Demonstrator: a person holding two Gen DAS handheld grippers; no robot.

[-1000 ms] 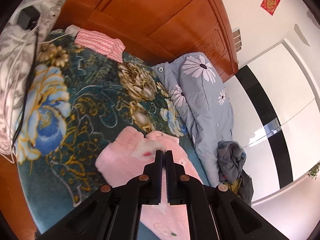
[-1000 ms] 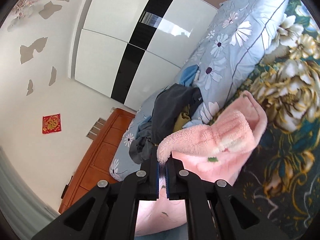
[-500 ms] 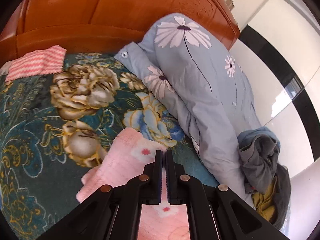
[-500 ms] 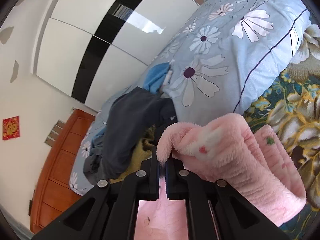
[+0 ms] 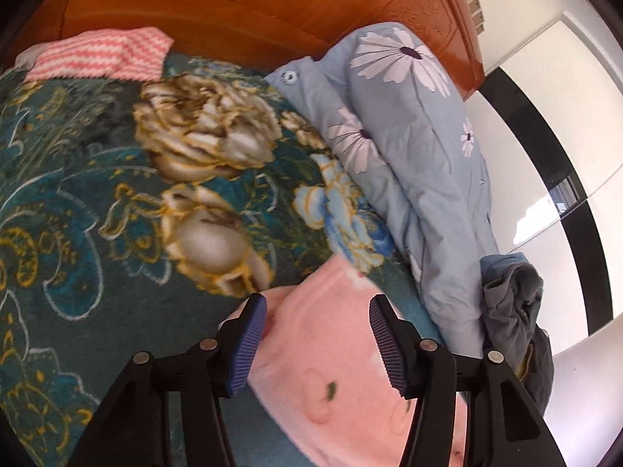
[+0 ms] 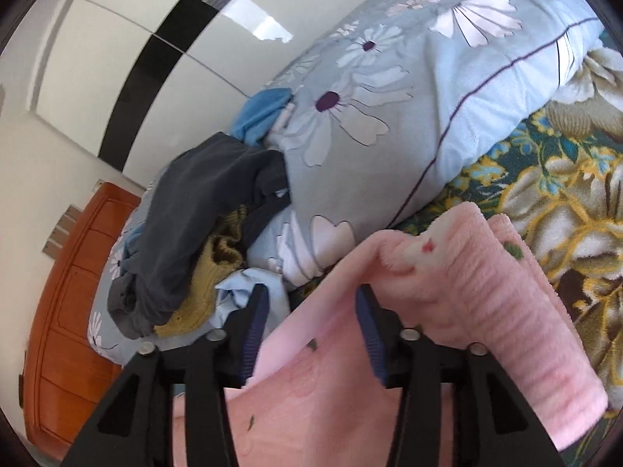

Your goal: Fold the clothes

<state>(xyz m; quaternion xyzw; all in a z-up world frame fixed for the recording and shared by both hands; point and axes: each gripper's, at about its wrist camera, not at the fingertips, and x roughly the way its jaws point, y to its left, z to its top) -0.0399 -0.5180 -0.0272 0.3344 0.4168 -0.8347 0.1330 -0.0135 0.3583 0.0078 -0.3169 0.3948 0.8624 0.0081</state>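
Note:
A pink fleece garment with small printed motifs lies folded on the dark green flowered blanket. My left gripper hovers just over its far corner. Its jaws are opening, the cloth lies between the blue pads and neither pad presses on it. In the right wrist view the pink garment shows a thick rolled fold. My right gripper straddles its edge. Those jaws are also opening, and the fold drapes past the right-hand fingertip without being pinched.
A light blue daisy-print duvet is bunched along the bed beside the garment. A heap of dark grey and mustard clothes sits on it. A pink zigzag cloth lies by the wooden headboard. A white and black wardrobe stands behind.
Both grippers were shut on the pink garment and now stand apart, letting it go. They carried its edge forward and down, so the garment lies folded over itself on the blanket.

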